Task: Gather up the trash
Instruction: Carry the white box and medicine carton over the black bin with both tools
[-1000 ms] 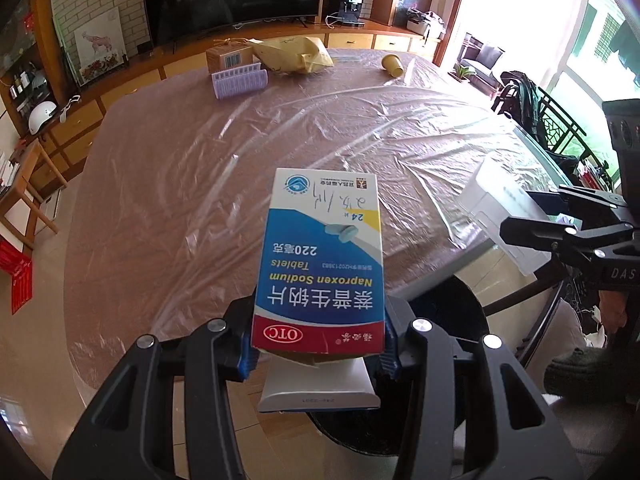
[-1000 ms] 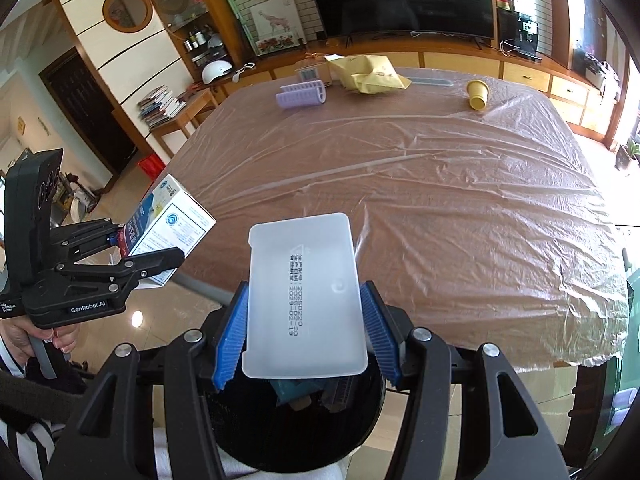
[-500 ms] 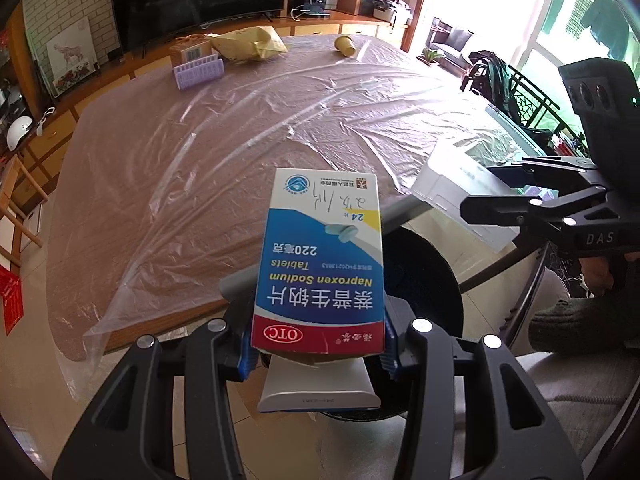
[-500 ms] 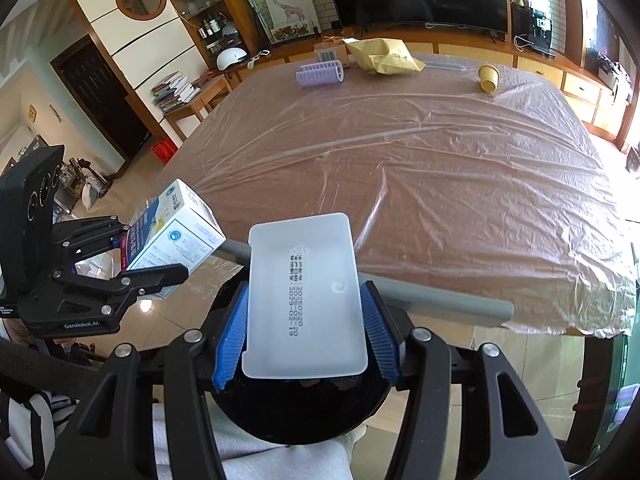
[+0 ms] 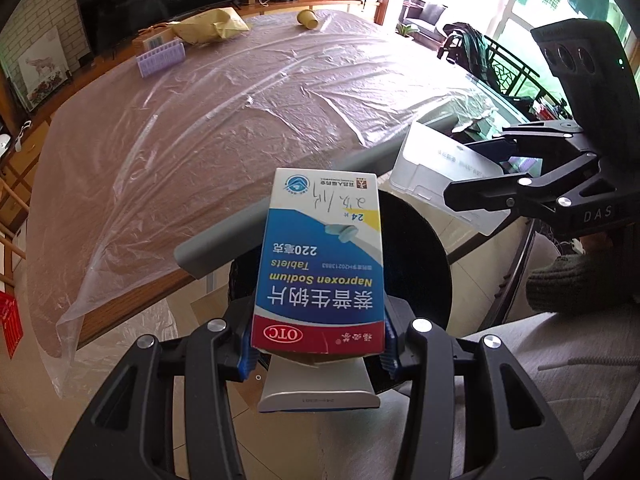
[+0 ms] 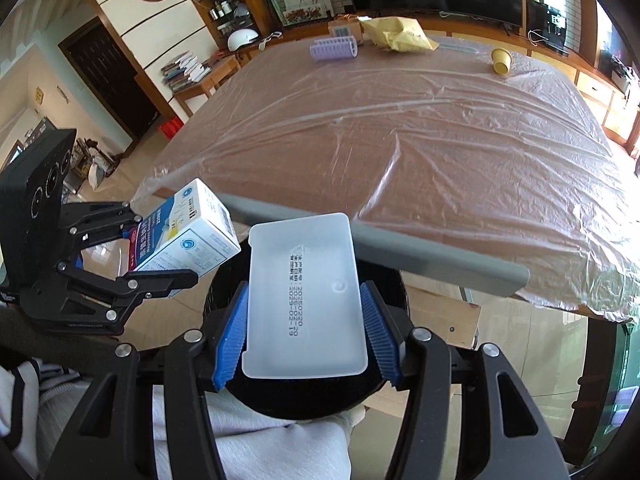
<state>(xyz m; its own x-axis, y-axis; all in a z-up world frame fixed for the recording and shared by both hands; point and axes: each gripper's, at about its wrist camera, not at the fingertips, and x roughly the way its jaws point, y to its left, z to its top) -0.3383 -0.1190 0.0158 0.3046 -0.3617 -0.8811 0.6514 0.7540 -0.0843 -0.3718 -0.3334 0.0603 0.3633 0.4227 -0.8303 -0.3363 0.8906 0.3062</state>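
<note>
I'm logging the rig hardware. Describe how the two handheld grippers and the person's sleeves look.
Both grippers are matte black linkage frames with silver rivets and ribbed blue pads on the jaws. The left gripper carries a black camera block with three round lenses and small white lettering. The right gripper has the same block and "DAS" printed on its body. The right hand wears a dark olive knit cuff. No cables show.

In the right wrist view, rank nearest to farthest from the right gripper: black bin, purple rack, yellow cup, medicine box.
1. black bin, directly beneath the right gripper.
2. medicine box, to its left, in the left gripper.
3. yellow cup, far right.
4. purple rack, far left.
</note>
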